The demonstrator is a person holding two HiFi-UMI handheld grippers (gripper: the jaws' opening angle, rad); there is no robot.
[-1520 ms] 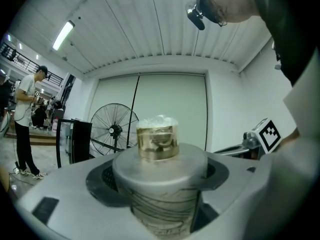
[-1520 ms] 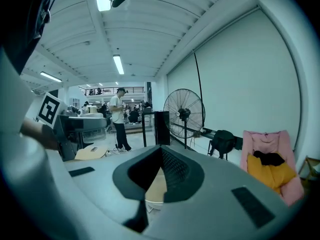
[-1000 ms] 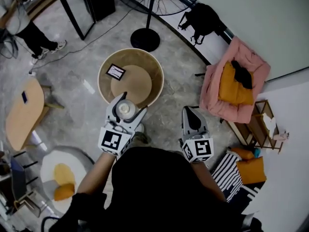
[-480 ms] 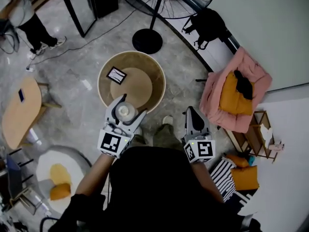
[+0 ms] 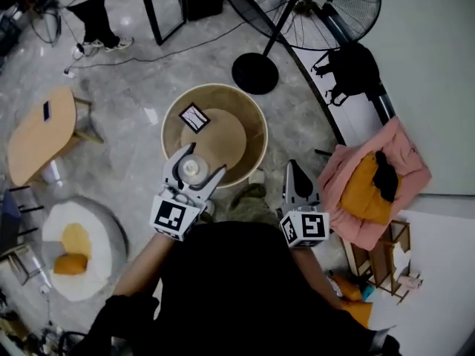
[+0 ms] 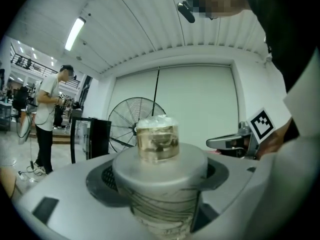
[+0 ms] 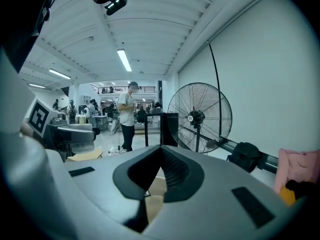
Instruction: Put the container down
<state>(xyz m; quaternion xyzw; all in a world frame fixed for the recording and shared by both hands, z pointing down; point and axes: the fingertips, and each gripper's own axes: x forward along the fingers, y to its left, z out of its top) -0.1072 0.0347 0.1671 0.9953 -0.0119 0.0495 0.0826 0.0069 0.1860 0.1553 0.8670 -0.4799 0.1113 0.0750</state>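
My left gripper [image 5: 199, 163] is shut on a small clear container [image 5: 191, 167] with a pale top, held upright just over the near rim of a round wooden table [image 5: 252, 124]. In the left gripper view the container [image 6: 157, 139] stands between the jaws, its amber contents showing through the wall. A black-edged card [image 5: 194, 116] lies on the table's inner disc. My right gripper [image 5: 294, 170] is shut and empty, to the right of the table and off it. In the right gripper view its jaws [image 7: 159, 176] meet with nothing between them.
A standing fan [image 5: 260, 73] is just beyond the table, with a black bag [image 5: 352, 69] by the wall. A pink armchair with an orange cushion [image 5: 371, 184] stands at the right. An oval wooden side table [image 5: 41, 136] and a white pouf [image 5: 74, 251] are at the left. A person [image 5: 89, 6] stands far left.
The view has shifted forward and right, so the round table now lies closer under the left gripper. Both grippers keep their pose, the left one still holding the container.
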